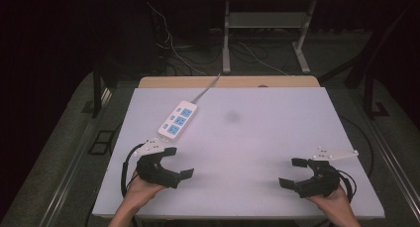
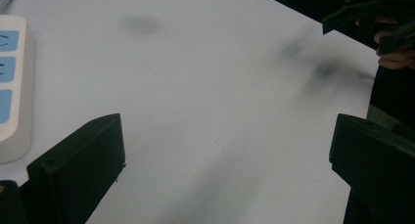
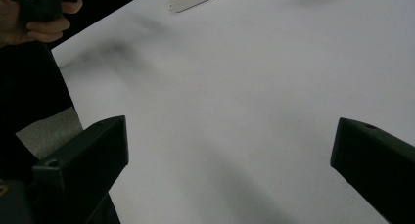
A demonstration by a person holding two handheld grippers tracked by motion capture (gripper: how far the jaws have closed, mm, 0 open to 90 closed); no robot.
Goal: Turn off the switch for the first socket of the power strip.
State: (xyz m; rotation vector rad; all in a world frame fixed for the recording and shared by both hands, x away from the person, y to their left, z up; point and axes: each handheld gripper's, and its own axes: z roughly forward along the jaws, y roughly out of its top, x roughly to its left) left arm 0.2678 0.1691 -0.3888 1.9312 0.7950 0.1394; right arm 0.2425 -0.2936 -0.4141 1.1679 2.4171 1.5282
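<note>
Both sets of jaws spread wide, nothing between them, just bare white counter (image 1: 257, 138). Left gripper (image 1: 181, 162) sits at the near left, held in the person's left hand (image 1: 141, 187), jaws pointing right toward the middle. Right gripper (image 1: 292, 172) at the near right in the right hand (image 1: 332, 199), jaws pointing left. The two are well apart, facing each other across the near edge. White power strip (image 1: 177, 120) with blue sockets lies far left on the counter, just beyond the left gripper, its cord (image 1: 208, 88) running off the far edge. Faint dark smudge (image 1: 232, 117) mid-counter. Floor cables (image 1: 173, 48) and desk legs (image 1: 226, 38) behind.
</note>
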